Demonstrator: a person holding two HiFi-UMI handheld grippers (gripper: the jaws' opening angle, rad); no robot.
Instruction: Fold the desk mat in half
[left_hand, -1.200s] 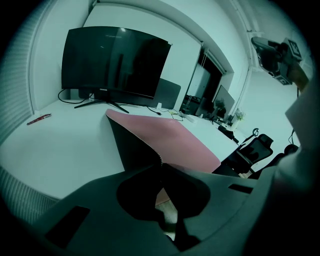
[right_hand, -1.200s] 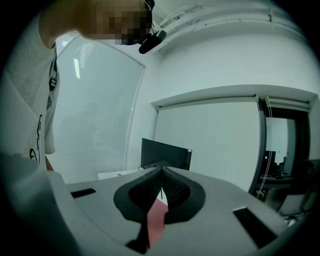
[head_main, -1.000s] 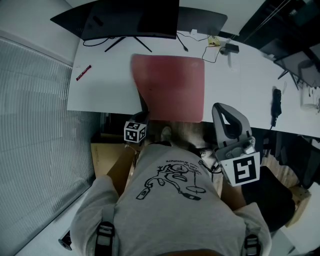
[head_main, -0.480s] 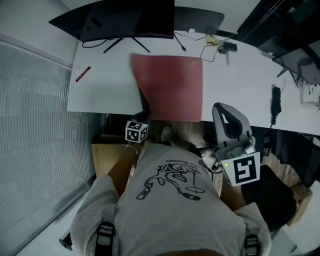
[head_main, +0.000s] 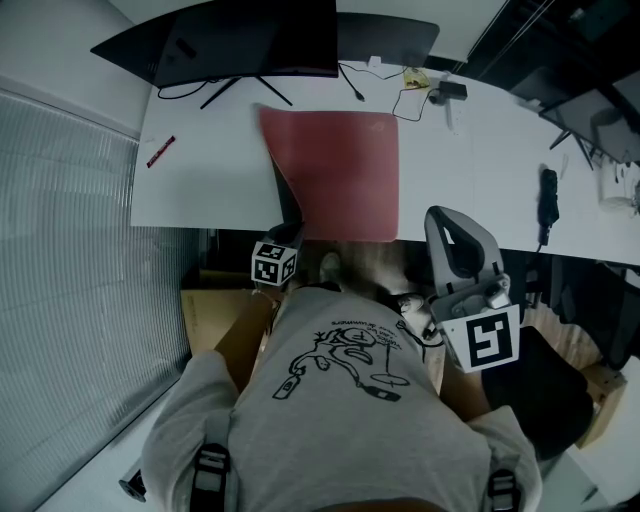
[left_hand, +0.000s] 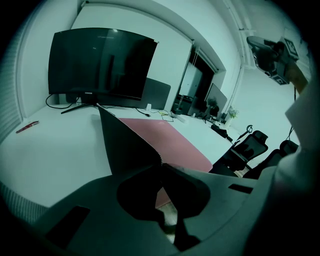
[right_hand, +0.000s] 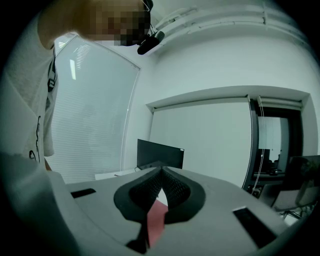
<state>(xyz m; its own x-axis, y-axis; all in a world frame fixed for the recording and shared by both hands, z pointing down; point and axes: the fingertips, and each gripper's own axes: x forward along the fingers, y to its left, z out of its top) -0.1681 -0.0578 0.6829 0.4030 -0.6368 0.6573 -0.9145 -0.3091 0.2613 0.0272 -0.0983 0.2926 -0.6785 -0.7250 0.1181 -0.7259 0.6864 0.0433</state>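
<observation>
A red desk mat lies on the white desk in front of the monitor. Its near left corner is raised, so the dark underside shows as a narrow strip. My left gripper is shut on that corner at the desk's near edge. In the left gripper view the jaws pinch the mat's edge, with the dark underside standing up on the left and the red top lying flat on the right. My right gripper hangs shut and empty near the person's body, off the desk; through it a bit of the red mat shows.
A black curved monitor stands behind the mat. A red pen lies at the desk's left. Cables and small devices sit at the back right, and a black object at the right. Window blinds run along the left.
The left gripper has drawn the held corner a little inward over the mat, and the flat red area looks slightly narrower. The right gripper has stayed where it was.
</observation>
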